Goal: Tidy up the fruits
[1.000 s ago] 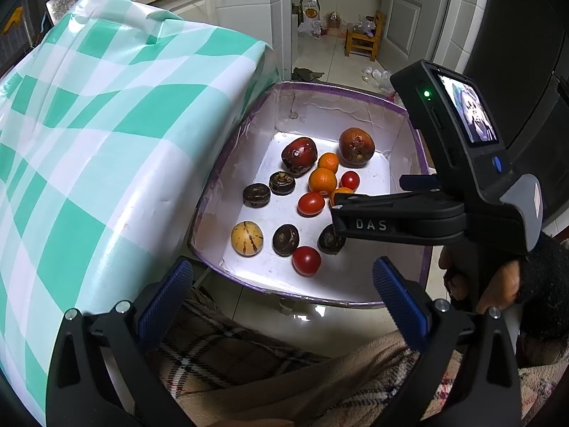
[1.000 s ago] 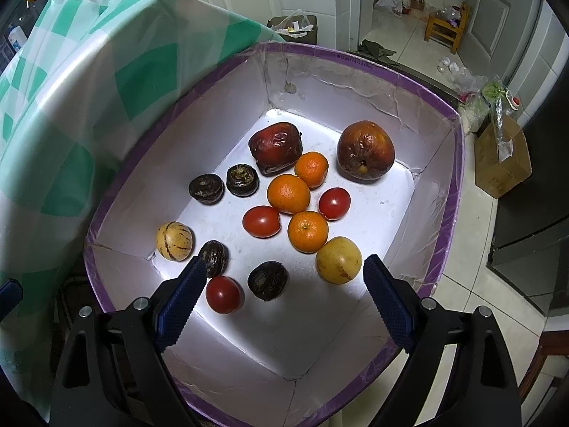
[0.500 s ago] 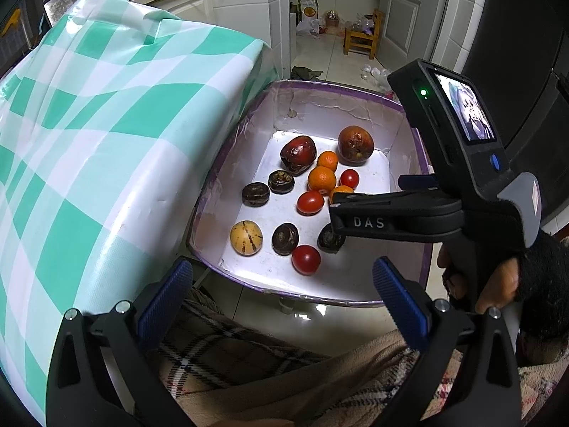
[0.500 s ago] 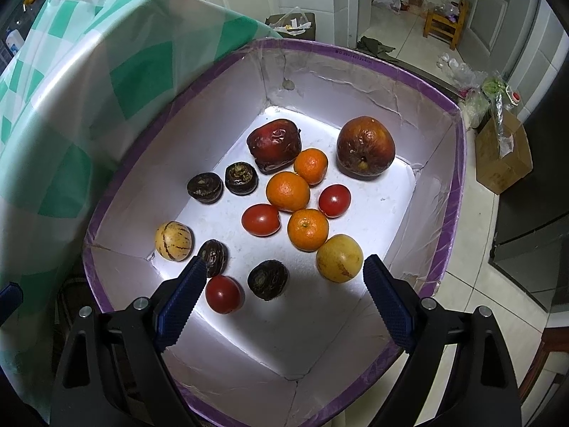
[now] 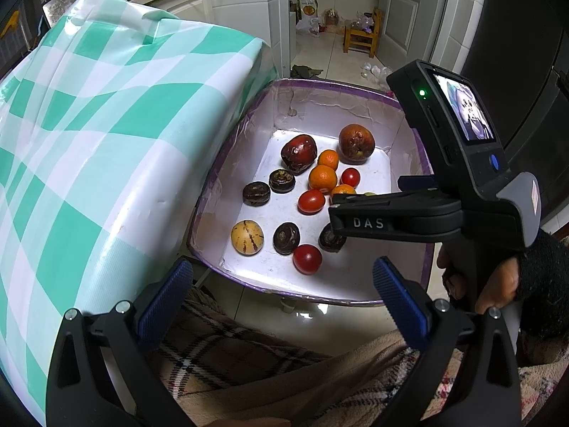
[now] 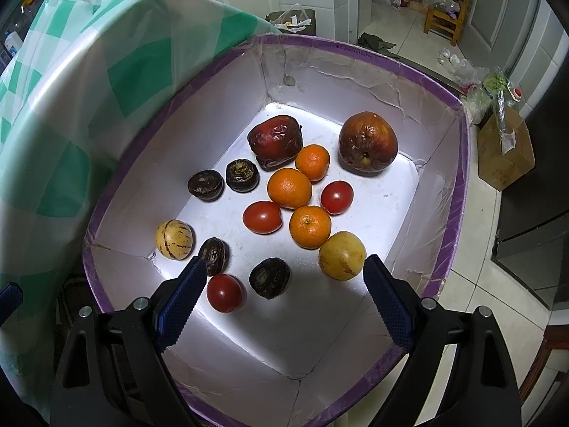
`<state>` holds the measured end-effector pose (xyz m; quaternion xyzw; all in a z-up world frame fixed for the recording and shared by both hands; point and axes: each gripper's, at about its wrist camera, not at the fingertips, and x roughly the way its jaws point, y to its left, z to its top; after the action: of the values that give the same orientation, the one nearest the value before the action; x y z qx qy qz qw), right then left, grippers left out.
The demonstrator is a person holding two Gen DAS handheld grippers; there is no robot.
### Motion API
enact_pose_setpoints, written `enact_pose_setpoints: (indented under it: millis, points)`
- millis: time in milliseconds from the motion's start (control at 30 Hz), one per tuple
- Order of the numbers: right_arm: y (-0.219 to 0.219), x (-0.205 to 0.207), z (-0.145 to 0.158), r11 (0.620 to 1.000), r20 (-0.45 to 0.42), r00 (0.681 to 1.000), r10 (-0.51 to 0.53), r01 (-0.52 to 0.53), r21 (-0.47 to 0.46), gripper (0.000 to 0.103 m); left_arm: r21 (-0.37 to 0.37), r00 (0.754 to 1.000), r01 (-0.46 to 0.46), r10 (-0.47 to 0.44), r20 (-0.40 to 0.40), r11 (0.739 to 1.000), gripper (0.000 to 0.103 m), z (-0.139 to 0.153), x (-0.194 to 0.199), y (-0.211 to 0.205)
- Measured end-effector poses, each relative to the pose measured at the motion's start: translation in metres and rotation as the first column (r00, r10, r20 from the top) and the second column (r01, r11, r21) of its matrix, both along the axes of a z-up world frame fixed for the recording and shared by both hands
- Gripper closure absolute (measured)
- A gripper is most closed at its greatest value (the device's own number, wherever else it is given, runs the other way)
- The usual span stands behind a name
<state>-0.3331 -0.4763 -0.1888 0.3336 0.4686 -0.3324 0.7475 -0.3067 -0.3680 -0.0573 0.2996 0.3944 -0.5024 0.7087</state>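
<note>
Both tongs are standing wide open, gripping nothing: the right tongs are hanging over the near end of the purple-rimmed box, the left tongs are hovering short of it above a plaid blanket. The box is sitting just beside the surface, which is wearing a green-checked cloth. Inside on the white floor, nearest the right tongs, a red tomato and a dark wrinkled fruit are lying side by side, another dark fruit just beyond. A striped yellow fruit is resting at the left wall, a plain yellow fruit to the right, touching an orange. Mid-box, two more tomatoes are flanking a second orange, with a third orange behind. Two dark fruits are sitting left of them. At the far end, a dark red shrivelled fruit and a brown-red blotched apple are lying apart.
</note>
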Motion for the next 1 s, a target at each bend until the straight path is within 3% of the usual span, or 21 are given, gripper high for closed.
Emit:
enact_pose_setpoints:
  millis: [1000]
  points:
    - [-0.0018, -0.0002, -0.0039, 1.0, 0.001, 1.0, -0.003, 0.003, 0.016, 0.016, -0.01, 1.0, 0.008, -0.008, 0.001, 1.0, 0.002, 0.0052, -0.0001, 0.0092]
